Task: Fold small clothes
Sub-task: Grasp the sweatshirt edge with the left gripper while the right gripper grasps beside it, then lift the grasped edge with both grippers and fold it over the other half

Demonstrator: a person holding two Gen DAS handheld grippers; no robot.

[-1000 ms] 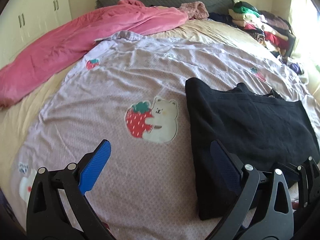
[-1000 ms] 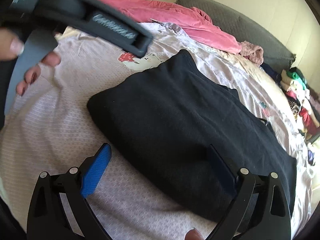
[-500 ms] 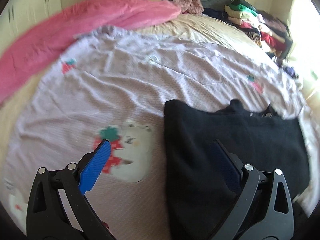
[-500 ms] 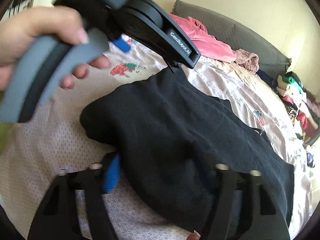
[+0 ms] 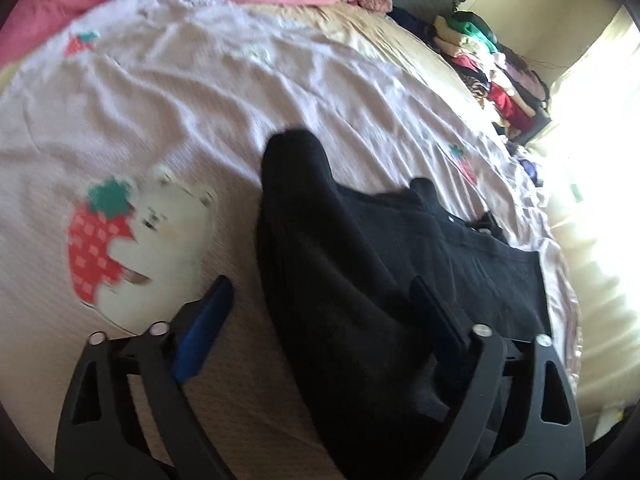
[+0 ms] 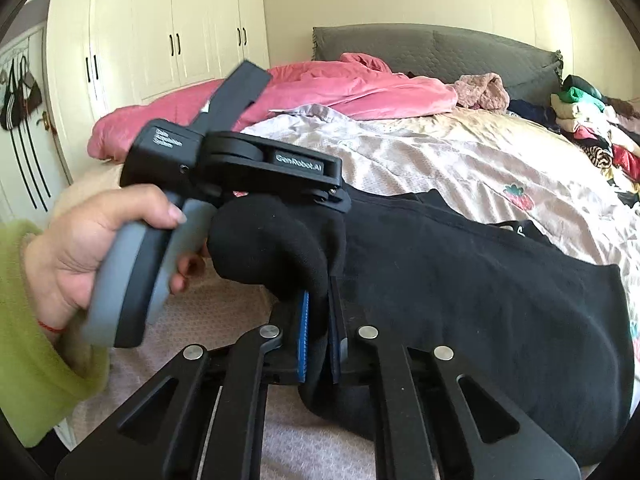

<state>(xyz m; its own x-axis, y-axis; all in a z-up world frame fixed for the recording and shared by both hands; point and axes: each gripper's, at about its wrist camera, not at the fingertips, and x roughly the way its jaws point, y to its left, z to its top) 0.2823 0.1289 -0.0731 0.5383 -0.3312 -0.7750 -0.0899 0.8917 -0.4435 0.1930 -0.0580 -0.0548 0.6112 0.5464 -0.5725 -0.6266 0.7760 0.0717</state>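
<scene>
The black garment (image 6: pixel 460 280) lies on the bed's lilac sheet (image 5: pixel 200 92), beside the strawberry-and-bear print (image 5: pixel 136 240), with its near left corner bunched and raised off the sheet. I read it as soft, fairly thick knit: light, limp, likely to sag and slide on itself, so I want my holds on edges and corners, not on the middle of the cloth.

My right tongs (image 6: pixel 318 332) are clenched on that raised corner, a fold of black cloth pinched between the blue pads. My left tongs (image 5: pixel 320 332) have just been narrowing; the garment's left edge sits between the jaws, but the left pad (image 5: pixel 204 320) stands over bare sheet, clear of the cloth, so I count them as released. In the right wrist view my left hand (image 6: pixel 100 248), in a green sleeve (image 6: pixel 28 340), holds that tool over the lifted bunch.

Farther out are a pink duvet (image 6: pixel 320 92), a grey headboard (image 6: pixel 440 52), stacked clothes (image 6: pixel 592 124) and white wardrobes (image 6: pixel 160 32).
</scene>
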